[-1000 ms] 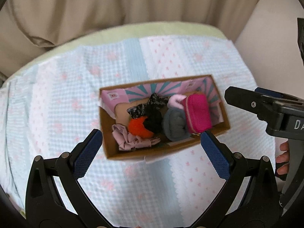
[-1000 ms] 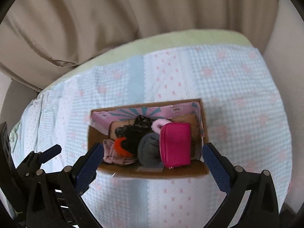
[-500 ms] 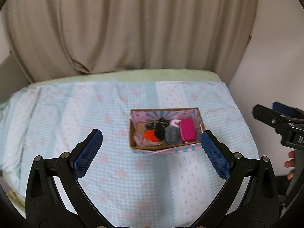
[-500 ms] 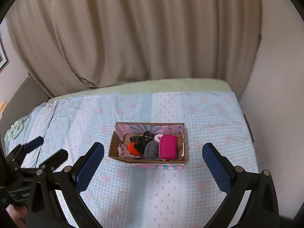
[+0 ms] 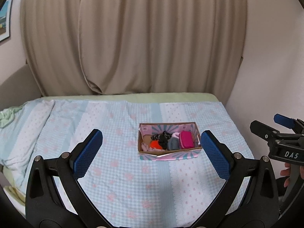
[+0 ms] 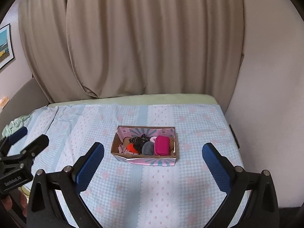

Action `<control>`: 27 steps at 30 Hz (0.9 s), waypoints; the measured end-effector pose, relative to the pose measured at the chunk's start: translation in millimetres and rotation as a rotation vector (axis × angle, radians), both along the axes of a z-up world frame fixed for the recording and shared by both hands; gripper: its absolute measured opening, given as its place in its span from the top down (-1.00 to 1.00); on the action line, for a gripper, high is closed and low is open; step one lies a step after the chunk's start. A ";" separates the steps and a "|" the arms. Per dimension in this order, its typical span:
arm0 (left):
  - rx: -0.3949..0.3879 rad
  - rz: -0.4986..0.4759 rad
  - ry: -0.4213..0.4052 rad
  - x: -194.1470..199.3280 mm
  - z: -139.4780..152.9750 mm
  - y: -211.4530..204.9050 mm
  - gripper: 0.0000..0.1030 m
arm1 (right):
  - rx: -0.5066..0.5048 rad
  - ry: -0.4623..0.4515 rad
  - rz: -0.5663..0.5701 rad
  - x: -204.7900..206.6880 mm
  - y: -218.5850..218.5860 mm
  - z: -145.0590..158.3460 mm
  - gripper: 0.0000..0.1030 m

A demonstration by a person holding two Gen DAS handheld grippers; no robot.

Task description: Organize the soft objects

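A cardboard box (image 5: 146, 153) with a pink and teal lining stands in the middle of the bed; it also shows in the right wrist view (image 6: 144, 160). Inside lie a magenta pouch (image 5: 186, 142) (image 6: 161, 147), a grey roll (image 5: 173, 144) (image 6: 147, 148), an orange item (image 5: 155, 144) (image 6: 130, 147), black fabric (image 5: 163, 137) (image 6: 139, 140) and pale pink cloth (image 5: 146, 147). My left gripper (image 5: 152, 155) is open and empty, well back from the box. My right gripper (image 6: 153, 160) is open and empty too, also held back.
The bed carries a light blue checked cover (image 5: 117, 172) with pink flowers. A beige curtain (image 5: 142, 43) hangs behind. A wall (image 6: 266, 95) runs along the bed's right side. A green cloth (image 5: 6, 115) lies at the left edge. Each gripper shows at the other view's edge.
Both grippers have pulled far back and up from the box, which now looks small and distant. Both stay open. The box's contents have not moved.
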State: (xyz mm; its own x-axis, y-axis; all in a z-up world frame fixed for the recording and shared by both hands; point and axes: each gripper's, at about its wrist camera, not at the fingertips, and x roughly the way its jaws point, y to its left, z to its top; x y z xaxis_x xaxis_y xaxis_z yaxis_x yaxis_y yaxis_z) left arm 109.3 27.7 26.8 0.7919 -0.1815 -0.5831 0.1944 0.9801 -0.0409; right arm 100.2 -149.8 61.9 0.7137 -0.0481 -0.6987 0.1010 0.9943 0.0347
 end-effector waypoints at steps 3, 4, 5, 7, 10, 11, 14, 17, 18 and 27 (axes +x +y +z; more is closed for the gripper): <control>-0.011 -0.004 -0.013 -9.1 0.9 0.9 -0.99 | -0.011 -0.020 -0.015 -10.4 0.6 2.0 -0.99; -0.011 -0.004 -0.019 -12.3 1.7 0.7 -0.99 | -0.011 -0.025 -0.022 -13.0 -0.1 2.6 -1.00; -0.009 -0.004 -0.023 -14.2 2.3 0.1 -0.99 | -0.009 -0.026 -0.024 -14.8 -1.1 3.1 -1.00; -0.002 -0.004 -0.031 -17.2 2.8 -0.7 -0.99 | -0.012 -0.032 -0.030 -17.1 -2.0 4.1 -1.00; 0.000 0.001 -0.033 -16.4 2.9 -1.4 -0.99 | -0.015 -0.041 -0.035 -19.2 -3.6 6.2 -0.99; -0.002 0.002 -0.034 -16.1 3.2 -1.5 -0.99 | -0.016 -0.043 -0.036 -19.6 -3.3 5.7 -0.99; -0.004 0.005 -0.038 -14.9 3.3 -1.0 -0.99 | -0.027 -0.053 -0.041 -21.7 -2.5 8.3 -0.99; -0.008 0.006 -0.039 -13.4 1.9 -1.7 -0.99 | -0.033 -0.061 -0.042 -22.4 -2.0 10.7 -1.00; -0.008 0.008 -0.041 -13.6 1.7 -1.9 -0.99 | -0.033 -0.062 -0.043 -23.1 -2.4 11.4 -1.00; -0.010 0.012 -0.039 -13.1 0.0 -0.6 -0.99 | -0.042 -0.069 -0.047 -23.6 -1.5 12.3 -0.99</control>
State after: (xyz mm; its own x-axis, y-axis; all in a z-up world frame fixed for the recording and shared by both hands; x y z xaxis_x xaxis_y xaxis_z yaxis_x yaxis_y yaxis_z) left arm 96.2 27.1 26.8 0.8163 -0.1777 -0.5497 0.1843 0.9819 -0.0437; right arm 76.6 -151.3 74.2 0.7565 -0.1102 -0.6446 0.1459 0.9893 0.0021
